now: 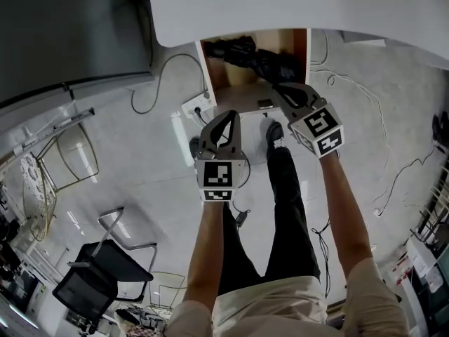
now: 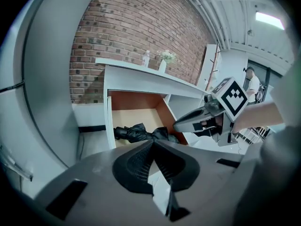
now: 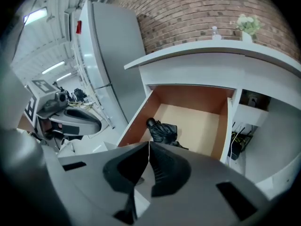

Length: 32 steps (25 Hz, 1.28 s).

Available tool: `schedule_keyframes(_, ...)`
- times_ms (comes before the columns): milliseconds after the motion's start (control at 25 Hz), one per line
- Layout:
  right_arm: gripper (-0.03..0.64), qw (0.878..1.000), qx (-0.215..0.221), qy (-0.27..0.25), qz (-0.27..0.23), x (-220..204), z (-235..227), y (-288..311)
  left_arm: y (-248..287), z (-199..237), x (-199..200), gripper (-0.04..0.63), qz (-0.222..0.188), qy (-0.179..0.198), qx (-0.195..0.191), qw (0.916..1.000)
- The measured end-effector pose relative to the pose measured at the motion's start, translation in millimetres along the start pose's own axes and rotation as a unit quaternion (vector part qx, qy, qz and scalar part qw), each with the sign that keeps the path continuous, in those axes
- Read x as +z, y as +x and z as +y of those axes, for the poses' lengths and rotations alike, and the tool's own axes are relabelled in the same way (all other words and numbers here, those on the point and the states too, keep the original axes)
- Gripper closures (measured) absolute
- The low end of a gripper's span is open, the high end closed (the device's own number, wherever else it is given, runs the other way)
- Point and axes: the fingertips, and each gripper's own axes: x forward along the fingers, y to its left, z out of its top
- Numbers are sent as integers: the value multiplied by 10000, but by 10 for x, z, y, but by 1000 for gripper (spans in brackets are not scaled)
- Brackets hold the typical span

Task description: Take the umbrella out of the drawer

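Note:
The folded black umbrella [image 1: 247, 55] lies inside the open wooden drawer [image 1: 209, 67] under the white counter. In the left gripper view the umbrella [image 2: 141, 133] rests across the drawer [image 2: 136, 109] floor, just beyond my jaws. It shows as a dark bundle [image 3: 162, 131] by the left wall of the drawer [image 3: 197, 121] in the right gripper view. My left gripper [image 1: 232, 114] hangs in front of the drawer, shut and empty, tips together [image 2: 153, 142]. My right gripper [image 1: 275, 86] is over the drawer's front edge near the umbrella, its jaws shut with nothing between them [image 3: 149, 144].
The white counter [image 1: 295, 5] overhangs the drawer and carries a vase of flowers [image 3: 247, 25]. A power strip [image 1: 197, 107] and cables lie on the floor to the left. An office chair [image 1: 98, 276] stands at lower left. A tall grey cabinet [image 3: 110, 55] flanks the drawer.

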Motion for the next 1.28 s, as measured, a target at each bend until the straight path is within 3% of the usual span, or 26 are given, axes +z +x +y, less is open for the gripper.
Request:
schedule_keyframes(200, 548, 9950, -136, -923, 352, -20, -81, 334, 280, 42, 29, 584, -3, -14, -94, 10000)
schedule_keyframes(360, 534, 9912, -198, -1146, 638, -117, -197, 520, 425, -8, 82, 584, 77, 192, -347, 9992)
schedule_keyframes(440, 446, 9890, -105, -1213, 842, -197, -216, 588, 461, 0, 96, 584, 91, 327, -460, 9984)
schedule_keyframes(600, 355, 9792, -101, -1651, 1176, -319, -288, 693, 480, 53, 96, 584, 148, 610, -580, 9963)
schedule_keyframes(680, 322, 9735, -101, -1861, 1322, -388, -327, 758, 488, 81, 109, 584, 130, 571, -596, 9965)
schedule_keyframes(960, 306, 9567, -461, -2302, 1722, -390, -495, 1008, 568, 100, 91, 584, 100, 367, -631, 9973)
schedule_keyframes(1280, 298, 9400, -261, -2663, 2119, -553, -501, 1353, 696, 63, 57, 584, 165, 268, -752, 9967)
